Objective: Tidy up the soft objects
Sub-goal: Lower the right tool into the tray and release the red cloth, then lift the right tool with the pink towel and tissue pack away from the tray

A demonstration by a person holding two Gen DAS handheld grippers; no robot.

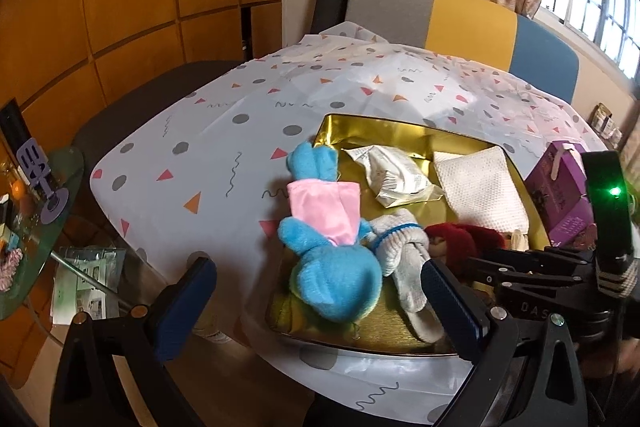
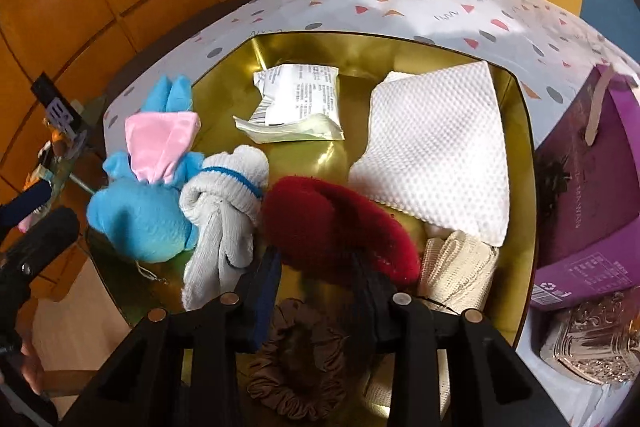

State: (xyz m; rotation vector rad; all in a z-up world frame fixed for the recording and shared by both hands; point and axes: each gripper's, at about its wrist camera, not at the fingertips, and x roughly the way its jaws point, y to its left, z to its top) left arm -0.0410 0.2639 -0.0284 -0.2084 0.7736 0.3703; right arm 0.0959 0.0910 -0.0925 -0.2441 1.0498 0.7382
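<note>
Two tongs are working: right tongs are clenching the red plush, while left tongs, released, are hovering before the blue toy.

White letters "D A S" are showing on the black body of the right hand-held gripper, seen from the left wrist view. A white recycling sign and a block of small print, too small to read, are showing on the side of the purple box, with a vertical line of faint lettering that cannot be made out. The white sachet in the gold tray is carrying dense printed lines and a barcode, all illegible.
</note>
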